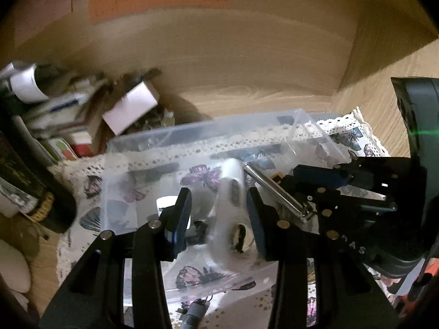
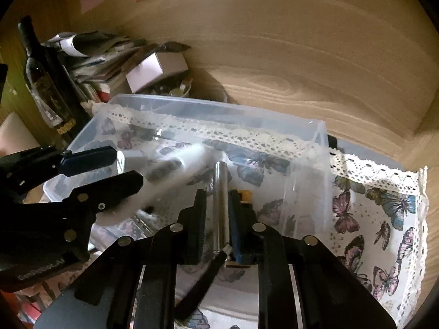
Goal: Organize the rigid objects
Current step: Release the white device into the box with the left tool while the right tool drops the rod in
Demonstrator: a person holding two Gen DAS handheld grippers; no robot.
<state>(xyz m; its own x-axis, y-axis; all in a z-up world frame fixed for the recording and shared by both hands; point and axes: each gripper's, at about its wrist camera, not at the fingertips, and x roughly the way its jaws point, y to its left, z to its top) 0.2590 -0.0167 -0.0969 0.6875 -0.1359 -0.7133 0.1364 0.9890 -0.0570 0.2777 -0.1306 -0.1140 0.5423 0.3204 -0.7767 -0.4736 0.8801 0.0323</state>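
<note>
Right wrist: metal rod (image 2: 221, 200) over clear bin (image 2: 192, 104)

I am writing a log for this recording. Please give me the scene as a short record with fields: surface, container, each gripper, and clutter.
surface: wooden desk with a butterfly-print cloth, lace-edged
container: clear plastic bin standing on the cloth
right gripper: shut on a metal rod, held over the bin
left gripper: open, reaching into the bin around a blurred white object
clutter: dark wine bottle, white box and stacked papers at the back left
</note>
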